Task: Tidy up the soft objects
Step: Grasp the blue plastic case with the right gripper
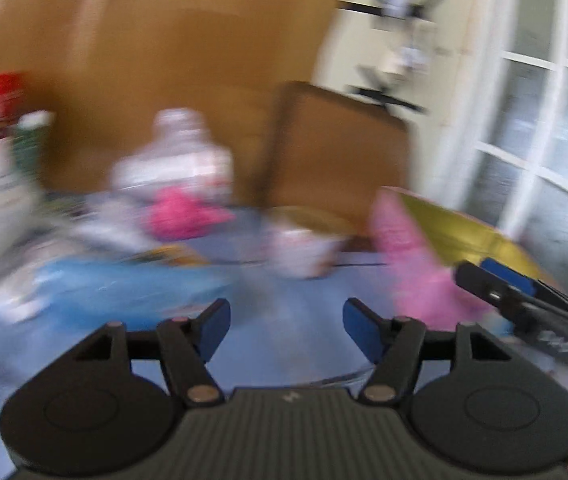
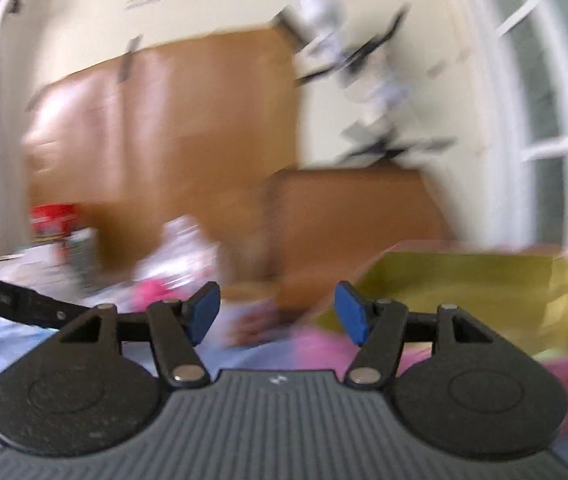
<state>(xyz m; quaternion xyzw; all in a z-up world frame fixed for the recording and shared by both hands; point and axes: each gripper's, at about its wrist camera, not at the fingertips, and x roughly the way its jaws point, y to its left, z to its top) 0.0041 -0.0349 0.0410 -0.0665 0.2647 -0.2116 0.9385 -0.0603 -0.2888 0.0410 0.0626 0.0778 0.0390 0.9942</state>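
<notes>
Blue cloth over the bench (image 1: pixel 275 352), blurred in both views. Behind it, brown wooden furniture (image 1: pixel 187 60) filling the back. At the bench's far right corner, a yellow-green box (image 2: pixel 456 292), seemingly open toward the tongs. Draped from that box's near edge down onto the cloth, a pale pink soft cloth (image 1: pixel 416 272), the largest of the soft things; in the right wrist view just beyond and below the right tongs. Toward the far left edge, a white plush-looking shape (image 1: pixel 171 156) with a brighter magenta soft item (image 1: pixel 179 212) touching its front. Near the far middle, a small pale object (image 1: pixel 304 252), too smeared to name.

Left tongs (image 1: pixel 286 330) spread wide, nothing between the blue pads. Right tongs (image 2: pixel 276 317) likewise spread and empty, seen also at the right edge of the left wrist view beside the pink cloth.

Probably between grasps: neither pair loaded, both raised over the near edge. Most likely next: reaching for a loose soft piece, perhaps the magenta one, closing gently on a bunched fold, then carrying it toward the box. Softness means slipping or dragging a neighbour along; worth a deep, central pinch.
</notes>
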